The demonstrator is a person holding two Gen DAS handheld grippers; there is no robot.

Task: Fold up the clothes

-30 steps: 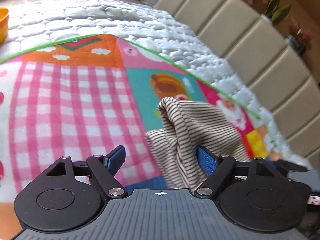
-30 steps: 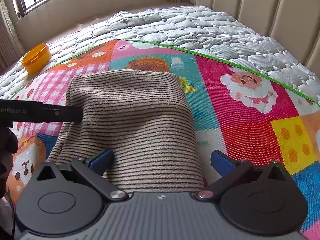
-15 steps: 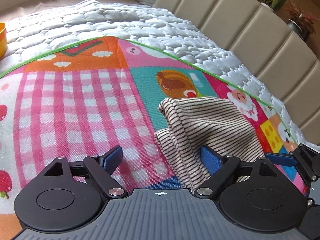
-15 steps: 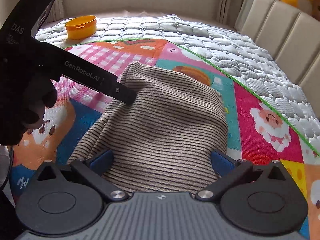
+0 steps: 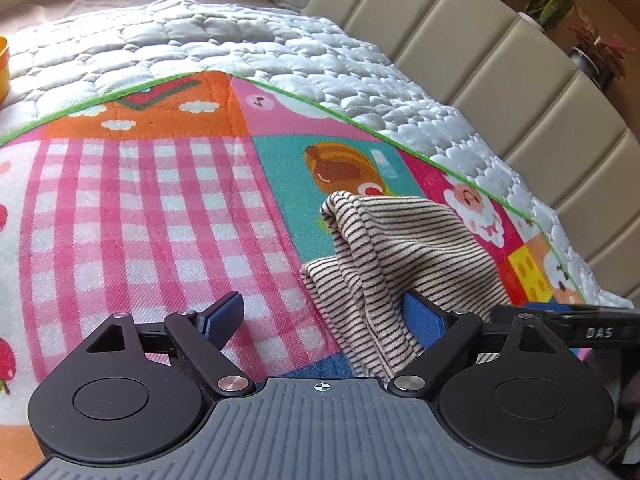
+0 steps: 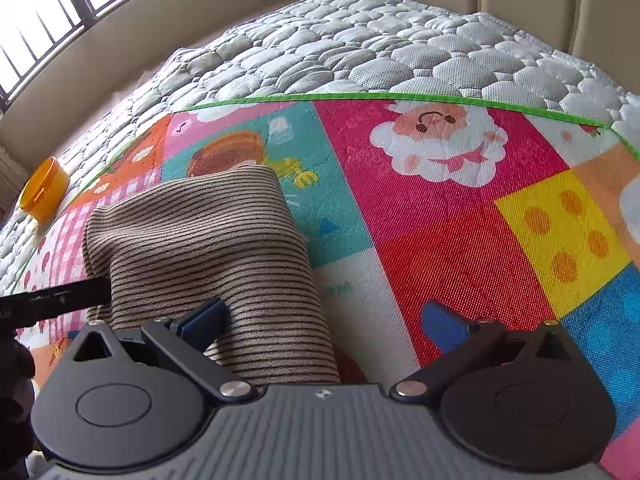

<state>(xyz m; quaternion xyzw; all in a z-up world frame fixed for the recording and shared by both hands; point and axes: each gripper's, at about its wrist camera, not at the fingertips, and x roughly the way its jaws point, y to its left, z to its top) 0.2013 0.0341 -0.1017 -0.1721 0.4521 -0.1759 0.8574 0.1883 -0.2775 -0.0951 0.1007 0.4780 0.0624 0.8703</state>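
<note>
Now the striped top (image 6: 208, 248) lies folded on the colourful play mat (image 6: 440, 232) covering the bed. Left tongs (image 5: 324, 316) are closing, cloth against one pad; right tongs (image 6: 328, 320) stand spread, pinching nothing.

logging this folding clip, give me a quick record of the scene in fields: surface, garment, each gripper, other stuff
surface: colourful patchwork play mat spread over a grey quilted mattress
garment: brown-and-cream striped garment, bunched and folded over on the mat
left gripper: jaws closing but still wide, garment against its right finger only, not pinched
right gripper: open, garment lying over its left finger, nothing clamped
other: orange bowl on the mattress near the window; beige padded headboard
</note>
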